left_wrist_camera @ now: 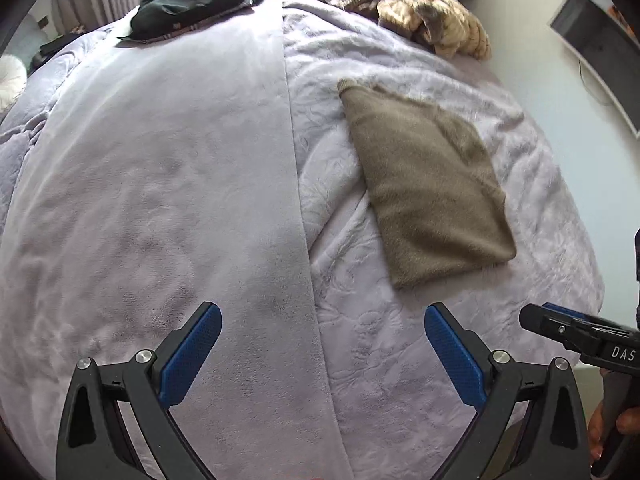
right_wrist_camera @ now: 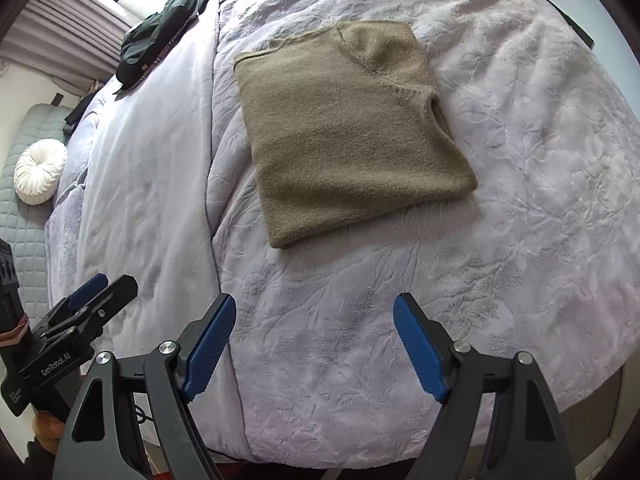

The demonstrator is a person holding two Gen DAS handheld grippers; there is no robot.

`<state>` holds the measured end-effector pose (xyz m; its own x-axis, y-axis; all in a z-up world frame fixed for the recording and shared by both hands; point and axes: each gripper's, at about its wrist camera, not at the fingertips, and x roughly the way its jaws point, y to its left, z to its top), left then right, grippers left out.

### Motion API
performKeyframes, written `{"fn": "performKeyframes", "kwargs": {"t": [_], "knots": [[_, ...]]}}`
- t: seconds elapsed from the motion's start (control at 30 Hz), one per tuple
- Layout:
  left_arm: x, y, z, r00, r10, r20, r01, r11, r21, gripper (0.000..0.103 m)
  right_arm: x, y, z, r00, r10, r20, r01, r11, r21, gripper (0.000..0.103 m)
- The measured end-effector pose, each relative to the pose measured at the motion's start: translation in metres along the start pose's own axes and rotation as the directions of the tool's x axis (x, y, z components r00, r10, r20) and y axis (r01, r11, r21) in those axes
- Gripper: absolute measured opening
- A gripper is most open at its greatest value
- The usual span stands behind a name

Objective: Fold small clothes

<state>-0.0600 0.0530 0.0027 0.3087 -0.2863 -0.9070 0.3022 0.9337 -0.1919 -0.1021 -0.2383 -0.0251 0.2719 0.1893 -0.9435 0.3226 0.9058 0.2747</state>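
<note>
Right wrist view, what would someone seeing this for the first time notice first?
A brown sweater, folded into a neat rectangle, lies flat on the lavender bedspread, just beyond the open right gripper, which holds nothing. Farther back at the left edge of the bed sits a heap of dark green clothes.

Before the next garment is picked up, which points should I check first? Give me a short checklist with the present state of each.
1. Left gripper empty, pads apart: ok.
2. Right gripper empty, pads apart, nothing between them: ok.
3. Brown sweater folded into a flat rectangle on the lilac bedspread: ok.
4. Both grippers clear of the sweater, not touching it: ok.
5. More clothes waiting: the dark green garment and the beige knit pile lie unfolded at the far end of the bed: not ok.
6. Whether those garments are small clothes: cannot tell.
</note>
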Motion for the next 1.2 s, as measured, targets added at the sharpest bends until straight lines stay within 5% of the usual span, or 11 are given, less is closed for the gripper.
{"fn": "performKeyframes", "kwargs": {"t": [0.13,0.4,0.87,1.2], "knots": [[-0.002,-0.002,0.004,1.0,0.018,0.021,-0.018,1.0,-0.025,0.102,-0.012,-0.001,0.007,1.0,0.0,0.029,0.0,1.0,0.0,0.084],[0.03,-0.027,0.011,0.993,0.085,-0.085,-0.087,0.996,-0.018,0.102,-0.011,-0.037,0.028,1.0,0.019,0.003,-0.019,1.0,-0.005,0.087],[0.083,-0.069,0.045,0.976,0.108,-0.188,-0.145,0.971,-0.192,0.102,0.019,-0.132,0.112,0.991,0.086,-0.098,-0.09,0.996,-0.029,0.087],[0.112,-0.078,0.067,0.966,0.149,-0.21,-0.184,0.97,-0.16,0.102,0.052,-0.153,0.148,0.982,0.124,-0.142,-0.125,0.992,0.002,0.087]]}}
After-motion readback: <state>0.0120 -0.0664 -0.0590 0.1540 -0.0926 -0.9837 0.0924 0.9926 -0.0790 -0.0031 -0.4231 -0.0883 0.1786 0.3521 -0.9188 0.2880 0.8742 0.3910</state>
